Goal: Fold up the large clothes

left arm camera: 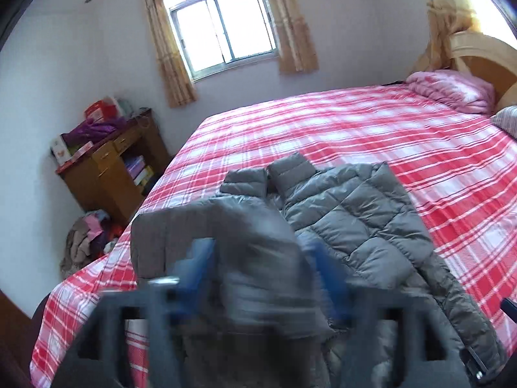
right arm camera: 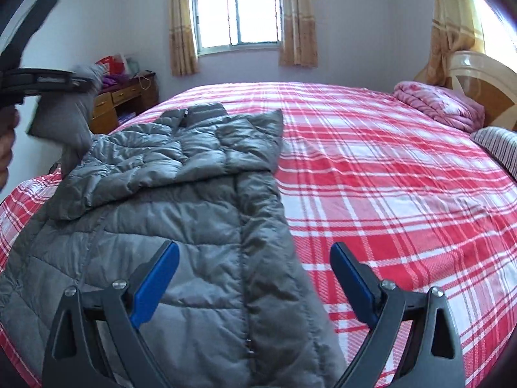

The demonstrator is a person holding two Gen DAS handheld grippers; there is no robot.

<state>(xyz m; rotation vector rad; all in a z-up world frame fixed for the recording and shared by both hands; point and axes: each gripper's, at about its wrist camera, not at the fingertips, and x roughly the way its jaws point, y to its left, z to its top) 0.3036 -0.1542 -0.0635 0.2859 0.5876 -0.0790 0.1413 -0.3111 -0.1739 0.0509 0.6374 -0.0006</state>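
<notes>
A grey quilted down jacket (right arm camera: 181,194) lies zipped and face up on the red-and-white plaid bed (right arm camera: 387,177), collar toward the window. One sleeve (right arm camera: 64,119) is lifted off the bed at the far left, right at my left gripper (right arm camera: 77,80), which a hand holds there. In the left wrist view that sleeve (left arm camera: 226,226) fills the gap between the blurred blue pads of the left gripper (left arm camera: 261,252), whose jaws stand wide apart. My right gripper (right arm camera: 255,252) hovers open over the jacket's lower right edge, with nothing pinched.
A wooden desk (left arm camera: 110,168) piled with boxes and clothes stands by the wall left of the bed, with a heap of clothes (left arm camera: 87,239) on the floor beside it. A folded pink quilt (right arm camera: 436,103) and a striped pillow (right arm camera: 497,148) lie by the headboard.
</notes>
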